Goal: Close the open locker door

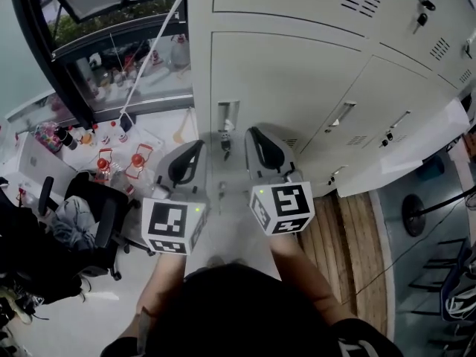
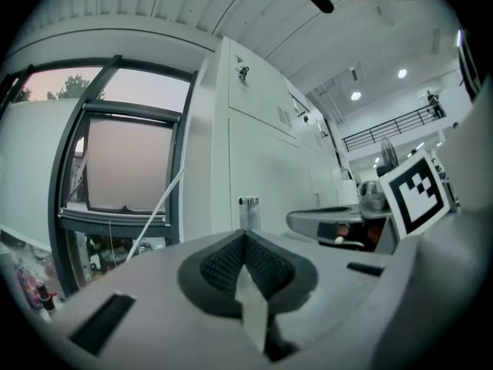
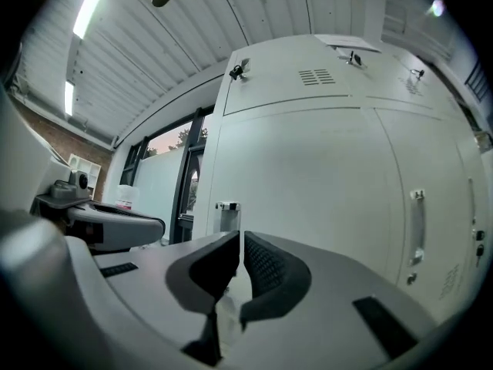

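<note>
Grey lockers fill the head view's upper middle. At the right, a pale locker door stands swung out from the row. Both grippers point level at a closed door with a metal latch. That latch shows just past my left gripper's tips, and the same latch shows ahead of my right gripper. My left gripper is shut and holds nothing. My right gripper has its pads all but together, with only a thin slit and nothing between them. Neither touches the lockers.
A window and a low table with bottles lie left of the lockers. An office chair stands at lower left. Wooden flooring and a round black stand base are at the right. A neighbouring locker's handle shows at right.
</note>
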Available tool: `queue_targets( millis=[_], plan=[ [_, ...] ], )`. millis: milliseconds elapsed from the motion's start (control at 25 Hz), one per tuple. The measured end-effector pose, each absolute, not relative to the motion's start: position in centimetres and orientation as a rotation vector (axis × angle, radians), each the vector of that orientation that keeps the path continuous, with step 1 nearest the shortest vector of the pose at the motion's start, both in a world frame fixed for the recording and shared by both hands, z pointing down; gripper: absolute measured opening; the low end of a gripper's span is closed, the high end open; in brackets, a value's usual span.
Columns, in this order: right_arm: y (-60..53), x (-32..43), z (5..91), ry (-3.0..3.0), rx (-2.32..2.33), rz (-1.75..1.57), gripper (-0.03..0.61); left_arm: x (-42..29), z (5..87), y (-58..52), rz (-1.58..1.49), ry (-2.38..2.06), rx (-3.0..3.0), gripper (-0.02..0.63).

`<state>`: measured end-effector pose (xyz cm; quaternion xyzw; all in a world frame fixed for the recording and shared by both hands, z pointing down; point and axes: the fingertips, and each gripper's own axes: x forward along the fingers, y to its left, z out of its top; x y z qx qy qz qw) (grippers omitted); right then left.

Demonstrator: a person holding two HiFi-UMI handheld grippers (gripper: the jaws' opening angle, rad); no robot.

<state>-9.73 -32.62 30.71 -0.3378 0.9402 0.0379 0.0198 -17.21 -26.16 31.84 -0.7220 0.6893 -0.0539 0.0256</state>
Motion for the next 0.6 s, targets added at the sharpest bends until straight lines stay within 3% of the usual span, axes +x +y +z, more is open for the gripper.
queue_targets(
  millis=[600],
  plan=[
    [-28.7, 2.1, 28.5, 2.744, -1.291, 0.269, 0.016, -14.0, 29.8, -22.5, -0.127, 2.135, -2.112, 0.002]
  ],
)
